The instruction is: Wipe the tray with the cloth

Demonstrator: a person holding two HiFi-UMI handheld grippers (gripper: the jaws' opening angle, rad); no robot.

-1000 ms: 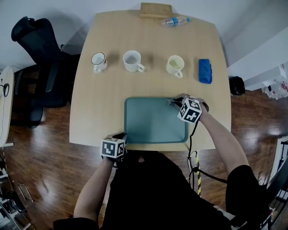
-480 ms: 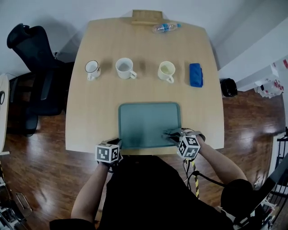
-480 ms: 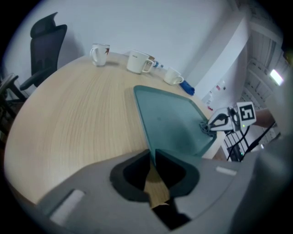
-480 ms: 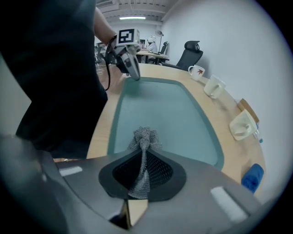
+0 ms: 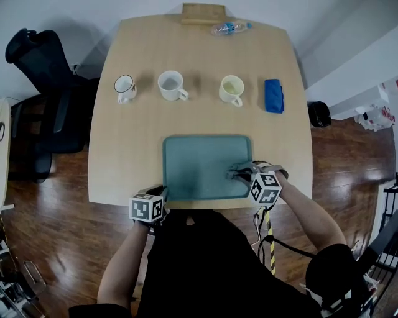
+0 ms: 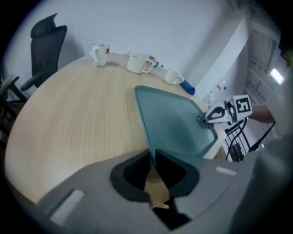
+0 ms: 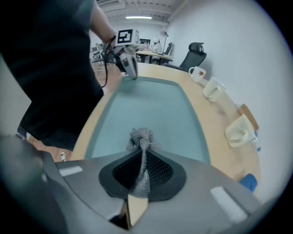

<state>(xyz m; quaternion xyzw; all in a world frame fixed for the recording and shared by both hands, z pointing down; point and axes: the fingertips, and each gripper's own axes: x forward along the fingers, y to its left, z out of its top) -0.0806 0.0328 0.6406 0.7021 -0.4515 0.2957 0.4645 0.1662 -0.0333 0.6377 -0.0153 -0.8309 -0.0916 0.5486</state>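
Note:
A teal tray (image 5: 199, 163) lies near the table's front edge. My left gripper (image 5: 160, 190) is shut on the tray's near left corner; in the left gripper view the jaws (image 6: 152, 157) pinch the tray's (image 6: 174, 121) rim. My right gripper (image 5: 240, 173) is shut on a bunched grey mesh cloth (image 5: 234, 171) and holds it down on the tray's near right part. In the right gripper view the cloth (image 7: 141, 136) sticks out past the gripper (image 7: 143, 150) onto the tray's floor (image 7: 146, 103).
Across the table's far half stand three mugs (image 5: 124, 87) (image 5: 171, 85) (image 5: 231, 90) in a row, with a blue folded cloth (image 5: 273, 95) to their right. A water bottle (image 5: 229, 27) and a wooden block (image 5: 203, 13) sit at the far edge. A black office chair (image 5: 37, 59) stands left.
My right gripper has dragged the cloth from the tray's far right corner toward me along its right side. The left gripper has kept its hold on the corner.

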